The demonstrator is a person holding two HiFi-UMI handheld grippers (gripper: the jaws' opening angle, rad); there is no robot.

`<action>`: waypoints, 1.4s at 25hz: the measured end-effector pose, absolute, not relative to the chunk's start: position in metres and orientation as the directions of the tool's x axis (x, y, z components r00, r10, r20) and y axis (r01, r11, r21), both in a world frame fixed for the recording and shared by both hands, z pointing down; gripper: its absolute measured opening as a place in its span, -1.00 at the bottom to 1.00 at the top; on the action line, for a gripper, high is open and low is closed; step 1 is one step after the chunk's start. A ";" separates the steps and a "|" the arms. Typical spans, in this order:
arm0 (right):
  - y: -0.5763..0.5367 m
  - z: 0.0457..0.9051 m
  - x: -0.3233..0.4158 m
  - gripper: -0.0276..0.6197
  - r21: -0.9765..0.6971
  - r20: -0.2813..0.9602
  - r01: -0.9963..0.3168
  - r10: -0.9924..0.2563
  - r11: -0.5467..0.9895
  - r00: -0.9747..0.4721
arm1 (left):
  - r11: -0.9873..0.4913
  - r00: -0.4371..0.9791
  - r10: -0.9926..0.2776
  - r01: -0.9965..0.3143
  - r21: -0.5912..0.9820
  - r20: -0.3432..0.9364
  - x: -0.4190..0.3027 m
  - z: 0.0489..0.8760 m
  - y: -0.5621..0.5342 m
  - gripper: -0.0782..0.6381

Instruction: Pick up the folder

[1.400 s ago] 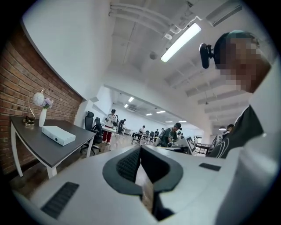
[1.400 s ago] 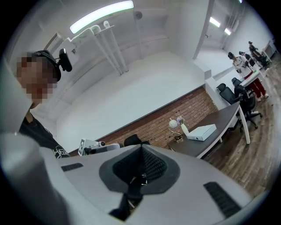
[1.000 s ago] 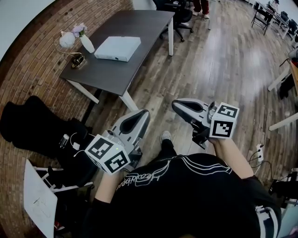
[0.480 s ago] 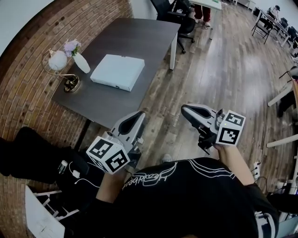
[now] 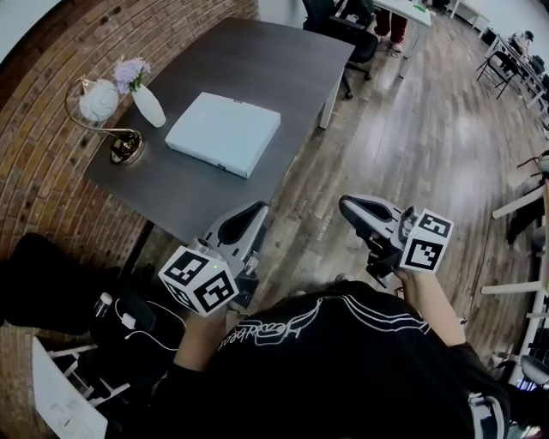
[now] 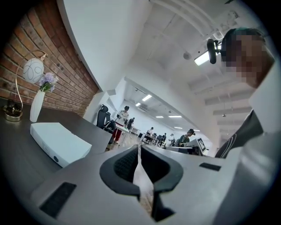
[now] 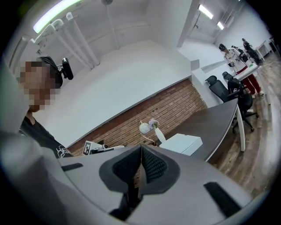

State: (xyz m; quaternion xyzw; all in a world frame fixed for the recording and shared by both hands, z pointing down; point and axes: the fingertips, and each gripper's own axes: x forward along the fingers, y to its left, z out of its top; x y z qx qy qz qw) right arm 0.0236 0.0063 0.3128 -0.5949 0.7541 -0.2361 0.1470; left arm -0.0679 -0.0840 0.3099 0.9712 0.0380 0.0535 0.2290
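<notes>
The folder (image 5: pixel 225 133) is a flat white case lying on the dark grey table (image 5: pixel 274 60), also visible in the left gripper view (image 6: pixel 59 143) and in the right gripper view (image 7: pixel 183 143). My left gripper (image 5: pixel 255 210) hangs shut and empty just short of the table's near edge, a good way from the folder. Held level over the wooden floor to the right of the table, my right gripper (image 5: pixel 345 204) is shut and empty too. In each gripper view the jaws (image 6: pixel 138 149) (image 7: pixel 141 149) meet with nothing between them.
A globe lamp (image 5: pixel 99 103) and a white vase of flowers (image 5: pixel 146 103) stand on the table left of the folder. Black bags (image 5: pixel 51 283) lie on the floor by the brick wall. An office chair (image 5: pixel 343 17) sits at the table's far end.
Both grippers and the person have come closer to the table; the folder now lies nearer and larger in view. Both grippers stay shut.
</notes>
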 end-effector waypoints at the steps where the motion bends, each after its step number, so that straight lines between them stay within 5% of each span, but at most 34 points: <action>1: 0.002 0.316 0.027 -0.92 -0.539 0.057 -0.821 -0.964 0.189 -0.259 | -0.889 0.992 0.084 0.035 0.456 0.089 -0.068 0.313 -0.089 -0.76; 24: -0.225 0.351 0.194 -0.92 -0.571 0.079 -0.642 -0.744 0.512 -0.664 | -0.749 0.901 -0.395 -0.429 0.505 0.180 0.050 0.351 -0.265 -0.76; 35: -0.328 0.380 0.239 -0.89 -0.586 0.094 -0.535 -0.604 0.609 -0.791 | -0.571 0.760 -0.596 -0.629 0.528 0.261 0.071 0.386 -0.316 -0.48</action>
